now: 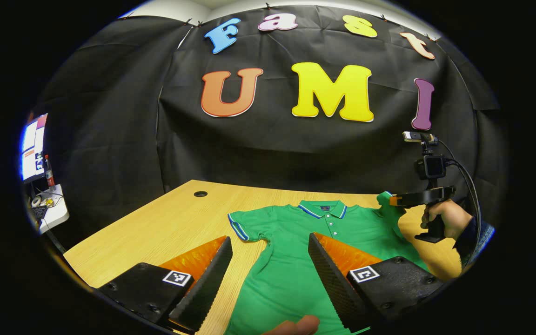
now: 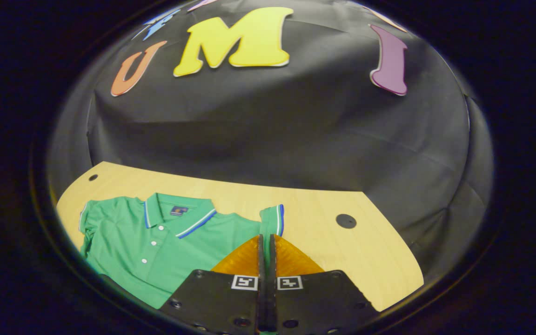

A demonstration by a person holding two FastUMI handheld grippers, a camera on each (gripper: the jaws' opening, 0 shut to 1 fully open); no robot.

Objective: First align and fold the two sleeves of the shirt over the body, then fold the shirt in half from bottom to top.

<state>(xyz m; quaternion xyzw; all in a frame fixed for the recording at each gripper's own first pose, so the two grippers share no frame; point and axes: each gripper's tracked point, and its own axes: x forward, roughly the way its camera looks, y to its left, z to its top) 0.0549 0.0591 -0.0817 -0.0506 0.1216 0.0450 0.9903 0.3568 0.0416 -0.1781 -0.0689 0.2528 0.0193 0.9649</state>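
A green polo shirt [image 1: 296,251] with blue-and-white trim lies face up on the wooden table [image 1: 165,223], collar toward the wall. My left gripper [image 1: 270,238] hovers open above the shirt's left flank, just below its flat left sleeve [image 1: 244,225], with nothing between the fingers. At the far right a hand [image 1: 445,216] holds my right gripper [image 1: 391,201], which pinches the other sleeve and lifts it off the table. In the right gripper view the shirt [image 2: 156,242] spreads to the left. That raised sleeve [image 2: 272,218] stands up out of my right gripper [image 2: 266,237], whose fingers are shut on it.
Round cable holes sit in the tabletop [image 1: 200,193], [image 2: 345,220], [image 2: 93,177]. A monitor [image 1: 33,146] and a small cluttered side desk [image 1: 51,209] stand beyond the table's left edge. The black cloth wall closes off the back. A fingertip [image 1: 296,325] shows at the bottom edge.
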